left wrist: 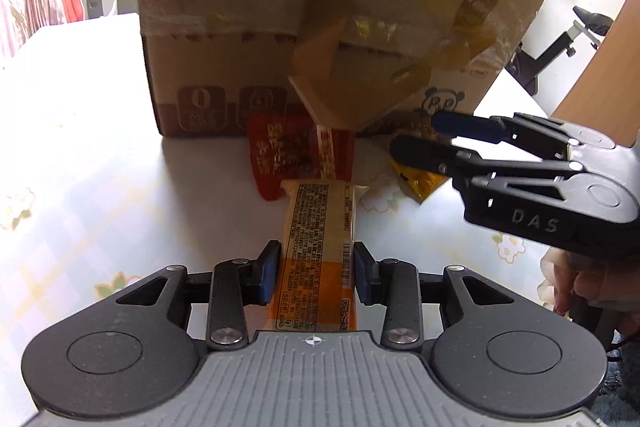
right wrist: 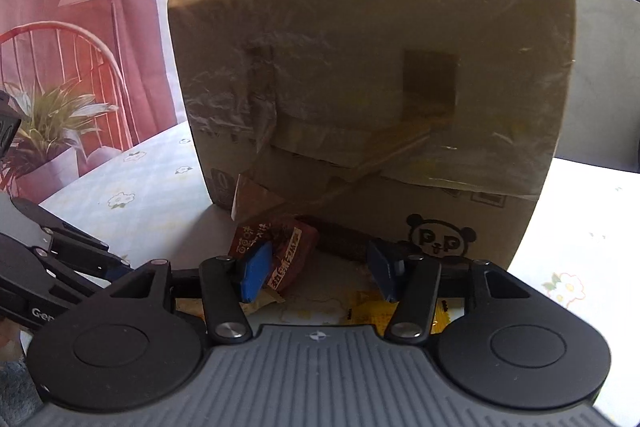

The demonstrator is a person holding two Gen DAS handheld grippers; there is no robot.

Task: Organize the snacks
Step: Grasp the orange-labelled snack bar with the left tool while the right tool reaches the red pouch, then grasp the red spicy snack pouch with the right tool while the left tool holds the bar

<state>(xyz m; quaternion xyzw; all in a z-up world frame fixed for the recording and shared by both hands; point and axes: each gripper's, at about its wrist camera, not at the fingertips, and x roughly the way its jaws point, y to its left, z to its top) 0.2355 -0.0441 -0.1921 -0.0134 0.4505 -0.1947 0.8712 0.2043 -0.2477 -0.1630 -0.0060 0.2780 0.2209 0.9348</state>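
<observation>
A long snack bar (left wrist: 316, 211) in a cream and orange wrapper lies on the table, pointing at a tall cardboard box (left wrist: 240, 7). My left gripper (left wrist: 316, 255) is shut on the near half of the bar, one pad against each long side. Beyond the bar lies a red snack packet (left wrist: 280, 155), and to its right a yellow packet (left wrist: 420, 183). My right gripper (left wrist: 416, 135) hovers over the yellow packet, open with nothing between its pads. In the right wrist view that gripper (right wrist: 320, 267) faces the box (right wrist: 360, 67), with the red packet (right wrist: 288, 247) past its left pad and the yellow packet (right wrist: 368, 307) below.
A floral tablecloth (left wrist: 100, 147) covers the table. A loose taped flap (left wrist: 340, 79) hangs from the box front. A dark brown packet (right wrist: 344, 239) lies against the box base. A person's hand (left wrist: 560, 279) holds the right gripper. A chair and plants (right wrist: 52, 123) stand beyond the table's left edge.
</observation>
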